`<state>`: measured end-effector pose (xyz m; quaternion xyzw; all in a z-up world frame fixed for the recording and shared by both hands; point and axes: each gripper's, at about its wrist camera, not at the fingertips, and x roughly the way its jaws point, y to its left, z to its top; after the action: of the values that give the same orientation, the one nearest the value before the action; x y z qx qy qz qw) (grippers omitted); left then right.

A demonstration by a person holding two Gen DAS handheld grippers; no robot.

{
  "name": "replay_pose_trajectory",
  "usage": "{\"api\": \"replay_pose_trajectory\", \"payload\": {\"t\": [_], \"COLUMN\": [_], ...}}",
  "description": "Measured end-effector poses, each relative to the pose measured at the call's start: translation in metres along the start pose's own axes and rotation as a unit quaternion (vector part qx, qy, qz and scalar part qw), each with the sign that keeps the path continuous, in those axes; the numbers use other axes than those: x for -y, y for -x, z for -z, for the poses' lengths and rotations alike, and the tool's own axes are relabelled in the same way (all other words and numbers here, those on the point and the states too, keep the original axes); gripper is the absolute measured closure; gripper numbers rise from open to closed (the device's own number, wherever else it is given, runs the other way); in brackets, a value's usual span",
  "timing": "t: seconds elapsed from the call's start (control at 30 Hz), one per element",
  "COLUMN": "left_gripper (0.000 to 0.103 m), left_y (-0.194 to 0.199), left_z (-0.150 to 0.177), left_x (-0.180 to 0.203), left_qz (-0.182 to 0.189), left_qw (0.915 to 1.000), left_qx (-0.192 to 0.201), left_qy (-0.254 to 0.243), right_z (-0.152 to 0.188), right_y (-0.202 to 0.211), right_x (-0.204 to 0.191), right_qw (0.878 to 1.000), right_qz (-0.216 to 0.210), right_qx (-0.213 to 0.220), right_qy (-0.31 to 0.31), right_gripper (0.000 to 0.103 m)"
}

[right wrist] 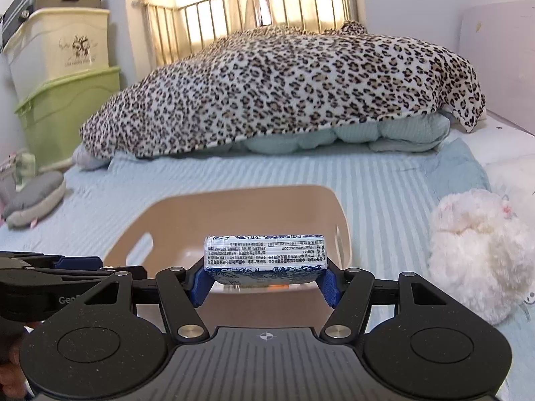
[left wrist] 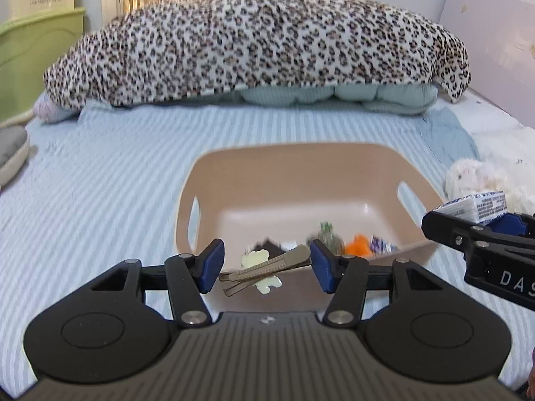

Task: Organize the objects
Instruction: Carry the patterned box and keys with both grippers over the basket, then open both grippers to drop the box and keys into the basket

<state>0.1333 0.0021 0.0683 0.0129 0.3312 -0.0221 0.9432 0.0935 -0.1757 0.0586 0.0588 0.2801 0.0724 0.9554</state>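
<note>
Beige plastic, with a cut-out handle in each side wall, the basket (left wrist: 301, 173) stands on the bed (left wrist: 110, 180) with its blue-and-white striped sheet. Inside the basket, near its front wall, lie a grey utility knife (left wrist: 267, 265), a pale cream bear-shaped piece (left wrist: 257, 257) under the knife, an orange item (left wrist: 358, 246) and some blurred small things. The left hand-held gripper (left wrist: 267, 269) hangs over the front edge of the basket, its blue pads apart and grasping nothing. The right hand-held gripper (right wrist: 264, 282) is clenched on a white-and-blue printed tissue pack (right wrist: 264, 257), held above the front right part of the basket. Right of the basket lies a white fluffy toy (right wrist: 474, 250). Behind the basket is a leopard-print blanket (right wrist: 284, 90).
</note>
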Motion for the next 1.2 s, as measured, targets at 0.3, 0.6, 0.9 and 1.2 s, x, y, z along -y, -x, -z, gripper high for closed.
{"api": "replay_pose_trajectory", "payload": {"t": [0.3,0.6,0.9,1.2], "left_gripper": [0.045,0.045,0.045,0.023], "left_y": [-0.062,-0.125,-0.138,-0.104], "left_z": [-0.012,-0.011,-0.006,-0.017], "left_x": [0.002,0.002,-0.003,-0.003], "left_qz": [-0.033,-0.045,-0.047,-0.039], "left_qw": [0.9995,0.9972,0.9948,0.9972], "left_qx": [0.000,-0.057,-0.091,-0.062], "left_qy": [0.005,0.015,0.005,0.007], "right_z": [-0.014,-0.009,0.002,-0.008], "right_y": [-0.038,-0.101,-0.121,-0.098], "right_x": [0.001,0.003,-0.008,-0.004], "right_qw": [1.000,0.998,0.995,0.997], "right_qz": [0.007,0.029,0.074,0.067], "right_qx": [0.004,-0.041,-0.064,-0.045], "right_qy": [-0.026,-0.046,0.006,-0.011], "right_gripper": [0.043,0.043,0.036,0.015]}}
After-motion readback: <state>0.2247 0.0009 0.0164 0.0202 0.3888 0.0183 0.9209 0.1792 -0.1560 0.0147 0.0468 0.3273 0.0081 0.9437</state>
